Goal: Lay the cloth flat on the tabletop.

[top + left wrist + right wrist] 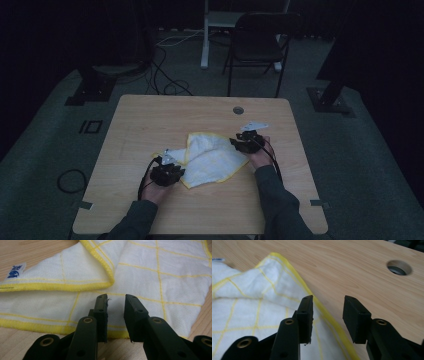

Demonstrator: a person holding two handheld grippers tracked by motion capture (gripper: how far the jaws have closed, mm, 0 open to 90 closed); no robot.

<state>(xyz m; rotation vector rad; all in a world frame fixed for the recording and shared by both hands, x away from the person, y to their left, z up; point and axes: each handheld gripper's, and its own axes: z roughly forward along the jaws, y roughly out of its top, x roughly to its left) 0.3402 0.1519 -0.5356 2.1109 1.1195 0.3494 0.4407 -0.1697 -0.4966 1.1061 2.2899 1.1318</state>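
Observation:
A white cloth with a yellow grid and yellow hem lies loosely folded in the middle of the wooden table. My left gripper rests at its near left corner. In the left gripper view the jaws stand apart over the cloth, with nothing pinched between them. A small blue-lettered label sits on a folded hem. My right gripper is at the cloth's right edge. Its jaws stand open above the yellow hem of the cloth, gripping nothing.
A round cable hole pierces the table near its far edge, seen up close as the hole in the right gripper view. A dark folding chair stands beyond the table, with cables on the floor at the left.

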